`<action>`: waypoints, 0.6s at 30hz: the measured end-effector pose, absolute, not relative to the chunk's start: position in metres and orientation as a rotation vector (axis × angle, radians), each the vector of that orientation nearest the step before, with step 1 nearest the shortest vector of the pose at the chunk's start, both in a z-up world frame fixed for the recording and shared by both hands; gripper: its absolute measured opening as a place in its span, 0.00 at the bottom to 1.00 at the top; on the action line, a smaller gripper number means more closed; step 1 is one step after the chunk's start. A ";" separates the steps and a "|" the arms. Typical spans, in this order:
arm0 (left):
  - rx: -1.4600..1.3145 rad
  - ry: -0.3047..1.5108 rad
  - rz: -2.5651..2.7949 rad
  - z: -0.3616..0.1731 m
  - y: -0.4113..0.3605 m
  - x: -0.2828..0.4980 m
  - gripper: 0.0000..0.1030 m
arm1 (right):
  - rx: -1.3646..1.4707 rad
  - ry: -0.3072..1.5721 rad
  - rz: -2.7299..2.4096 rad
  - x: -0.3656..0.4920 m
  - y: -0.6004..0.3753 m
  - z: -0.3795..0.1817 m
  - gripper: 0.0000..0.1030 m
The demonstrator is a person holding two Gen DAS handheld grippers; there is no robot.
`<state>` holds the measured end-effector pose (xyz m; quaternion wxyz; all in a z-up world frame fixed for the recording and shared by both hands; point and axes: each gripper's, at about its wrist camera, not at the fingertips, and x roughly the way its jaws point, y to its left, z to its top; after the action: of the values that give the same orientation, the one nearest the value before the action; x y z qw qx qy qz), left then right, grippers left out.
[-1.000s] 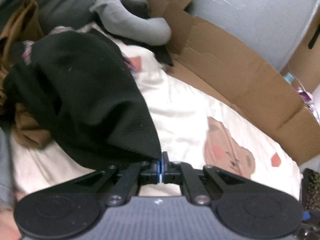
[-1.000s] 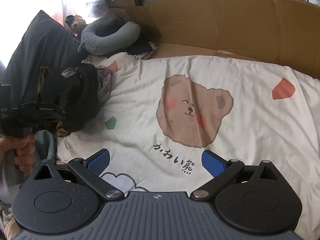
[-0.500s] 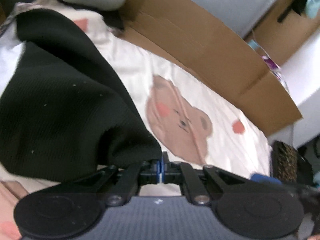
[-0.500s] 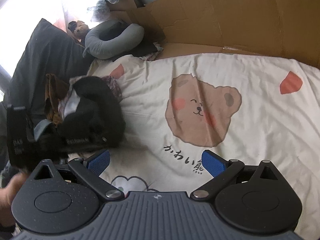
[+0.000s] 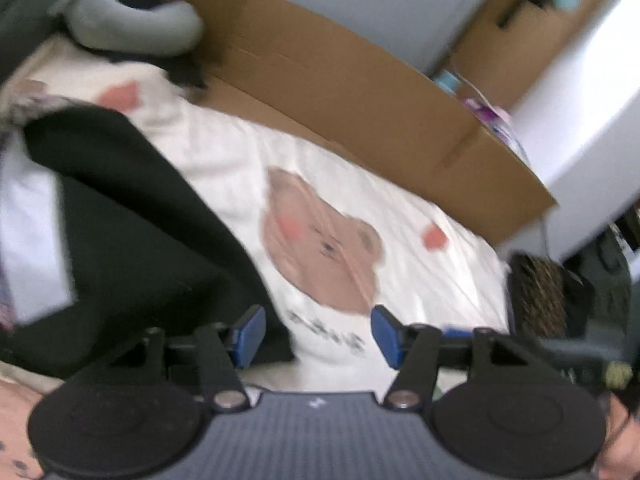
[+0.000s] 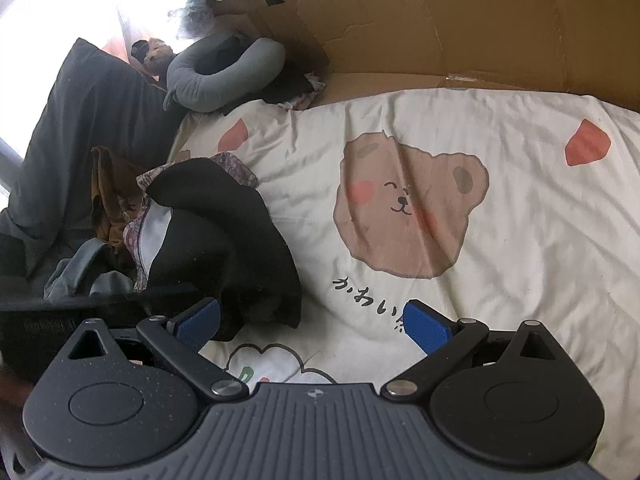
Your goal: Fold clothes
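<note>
A black ribbed garment lies crumpled on the white bear-print quilt. Its lower corner ends just beside the left blue pad. My left gripper is opening its jaws, and nothing is pressed between the pads; only quilt shows in the gap. In the right wrist view the same black garment sits left of the bear print. My right gripper hovers open over the quilt, with its left pad near the garment's edge.
A cardboard wall runs along the far side of the bed. A grey neck pillow and a dark pillow lie at the head. Brown and floral clothes are piled left of the garment. A woven basket stands off the bed's right edge.
The left jaws, shut on the black garment before, have opened and let it go. The garment has been dragged from the pile onto the quilt. The right gripper has stayed put.
</note>
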<state>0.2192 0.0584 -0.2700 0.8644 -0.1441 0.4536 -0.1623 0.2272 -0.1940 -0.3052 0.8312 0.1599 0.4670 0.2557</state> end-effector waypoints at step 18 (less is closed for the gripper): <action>-0.352 0.913 -0.009 -0.298 0.141 0.247 0.79 | 0.322 1.003 0.555 0.225 -0.191 -0.311 0.97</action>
<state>0.2470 0.1411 -0.2985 0.8827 -0.1692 0.4384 -0.0043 0.2251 -0.1913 -0.3109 0.8280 0.1516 0.4724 0.2613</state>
